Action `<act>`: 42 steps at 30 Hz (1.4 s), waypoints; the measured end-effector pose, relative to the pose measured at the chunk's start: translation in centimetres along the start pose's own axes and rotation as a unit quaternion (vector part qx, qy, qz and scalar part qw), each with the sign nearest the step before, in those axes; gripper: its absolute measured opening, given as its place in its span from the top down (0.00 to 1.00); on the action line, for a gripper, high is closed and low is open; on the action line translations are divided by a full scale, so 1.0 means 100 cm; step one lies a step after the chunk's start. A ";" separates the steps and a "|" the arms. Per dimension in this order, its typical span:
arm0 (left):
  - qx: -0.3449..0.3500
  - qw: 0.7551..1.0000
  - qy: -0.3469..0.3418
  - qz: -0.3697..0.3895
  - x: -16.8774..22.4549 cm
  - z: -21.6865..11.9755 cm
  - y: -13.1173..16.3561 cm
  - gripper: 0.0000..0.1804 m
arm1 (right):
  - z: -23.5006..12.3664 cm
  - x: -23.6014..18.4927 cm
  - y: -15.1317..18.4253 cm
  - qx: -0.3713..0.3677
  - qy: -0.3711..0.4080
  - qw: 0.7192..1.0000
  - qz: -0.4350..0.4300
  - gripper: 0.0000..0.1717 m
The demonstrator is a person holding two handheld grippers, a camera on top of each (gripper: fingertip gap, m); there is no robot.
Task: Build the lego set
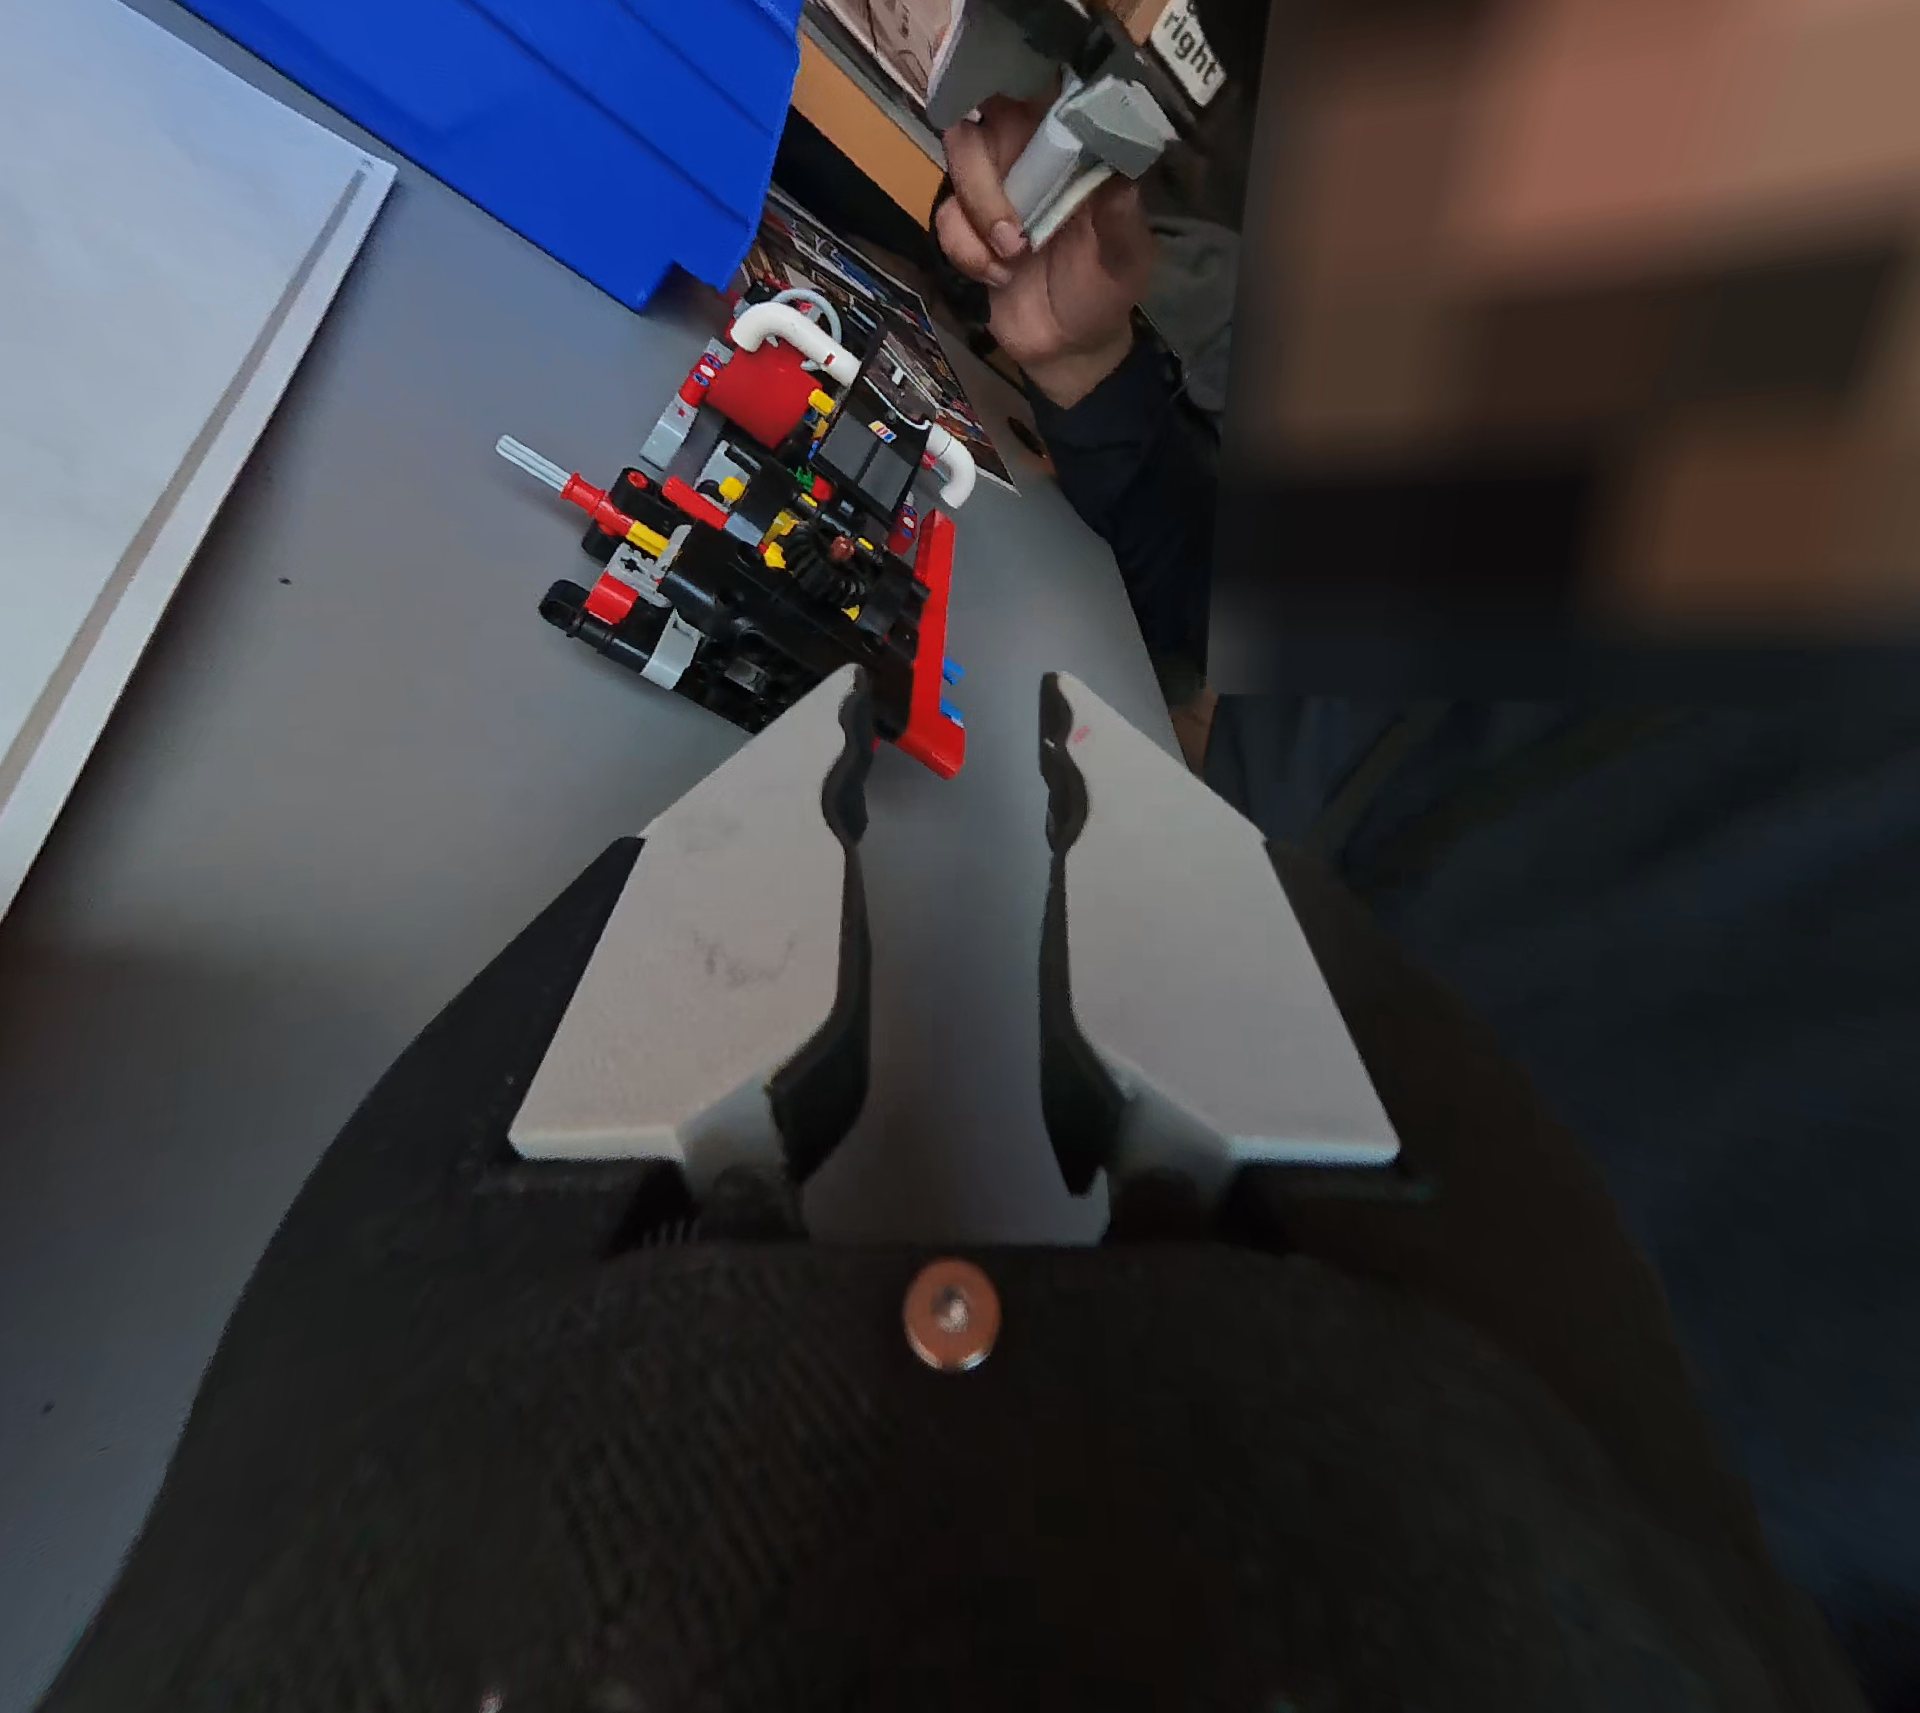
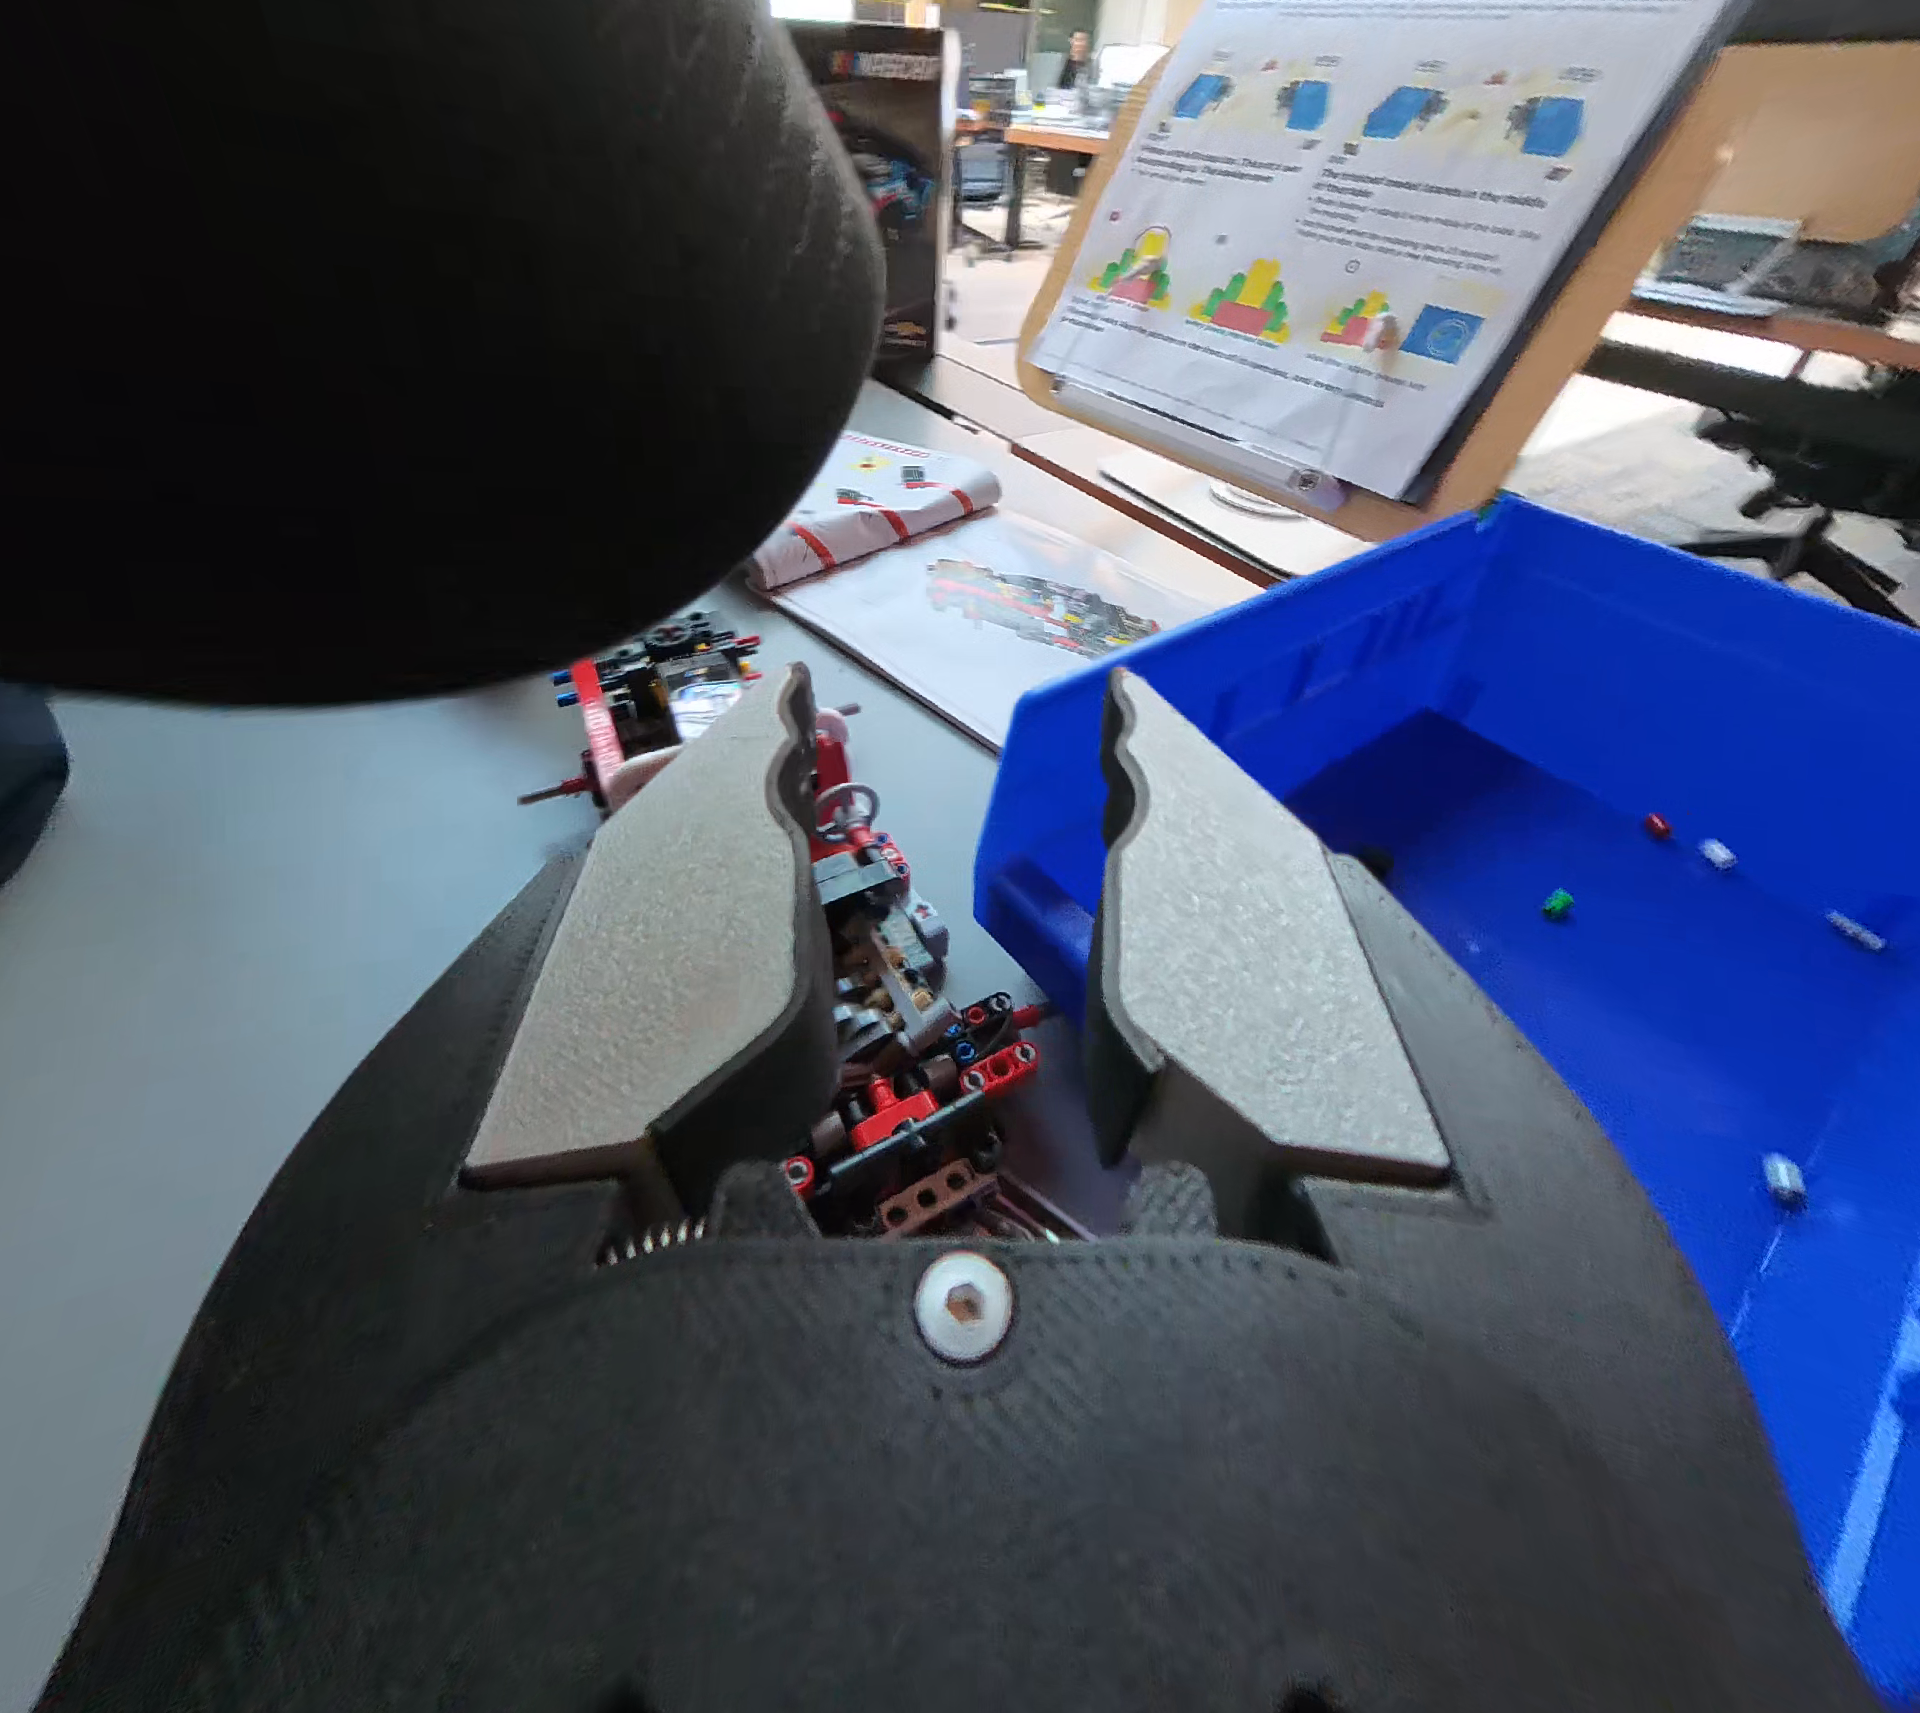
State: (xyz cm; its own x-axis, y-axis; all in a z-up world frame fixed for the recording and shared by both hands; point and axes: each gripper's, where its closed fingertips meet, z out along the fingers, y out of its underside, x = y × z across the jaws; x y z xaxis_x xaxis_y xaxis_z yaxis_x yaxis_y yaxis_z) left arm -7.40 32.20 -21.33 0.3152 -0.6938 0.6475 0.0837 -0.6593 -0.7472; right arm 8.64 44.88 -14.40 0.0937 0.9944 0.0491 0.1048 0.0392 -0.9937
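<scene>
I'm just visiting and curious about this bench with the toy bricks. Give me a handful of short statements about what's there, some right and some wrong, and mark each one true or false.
1. The storage bin is blue. True.
2. The bin is packed to the rim with bricks. False: only a few small loose pieces lie on its floor.
3. A part-built brick model in black, red and yellow sits on the grey table. True.
4. The left gripper is clamped shut on a red brick. False: its fingers stand apart with bare table between them.
5. An open instruction booklet lies on the table. True.
6. The right gripper has its fingers pressed together. False: they stand apart.
</scene>
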 end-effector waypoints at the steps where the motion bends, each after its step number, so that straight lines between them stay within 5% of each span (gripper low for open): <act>1: 0.001 1.000 -0.005 0.001 -0.001 0.000 0.000 0.84 | -0.002 0.007 0.001 -0.001 0.017 1.000 0.011 0.72; 7: 0.001 1.000 -0.008 0.008 -0.001 0.000 -0.001 0.84 | -0.006 0.041 0.032 -0.068 0.102 0.990 0.074 0.77; 32: 0.092 0.994 -0.063 0.011 -0.015 -0.017 -0.024 0.85 | -0.001 0.049 0.038 -0.051 0.103 0.985 0.132 0.75; 42: 0.123 0.989 -0.085 0.013 -0.021 -0.024 -0.032 0.85 | 0.005 0.038 0.032 -0.043 0.084 0.994 0.047 0.81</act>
State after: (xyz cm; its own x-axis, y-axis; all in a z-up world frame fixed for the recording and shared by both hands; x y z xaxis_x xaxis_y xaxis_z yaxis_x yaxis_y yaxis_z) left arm -10.63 35.07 -19.88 0.4736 -0.6369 0.6083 0.2943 -0.5365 -0.7909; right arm 8.79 48.80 -17.42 0.2702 0.9626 -0.0194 0.1717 -0.0681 -0.9828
